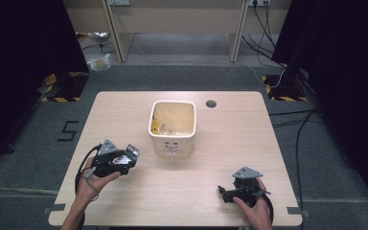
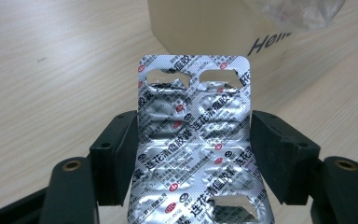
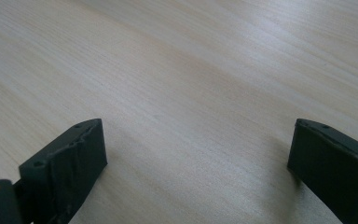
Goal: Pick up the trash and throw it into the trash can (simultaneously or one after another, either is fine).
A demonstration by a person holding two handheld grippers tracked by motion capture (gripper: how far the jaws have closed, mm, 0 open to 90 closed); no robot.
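A silver foil blister pack with red and black print stands upright between the jaws of my left gripper, which is shut on its two side edges. Some of its pockets are torn open. In the high view the left gripper holds the blister pack above the table's left side, pointing toward the cream bin. My right gripper rests low over the front right of the table, open, with bare wood between its jaws.
The cream bin at the table's middle holds yellow and clear wrappers and carries dark lettering on its side. A round cable hole lies behind it to the right. Cables and black stands ring the wooden table.
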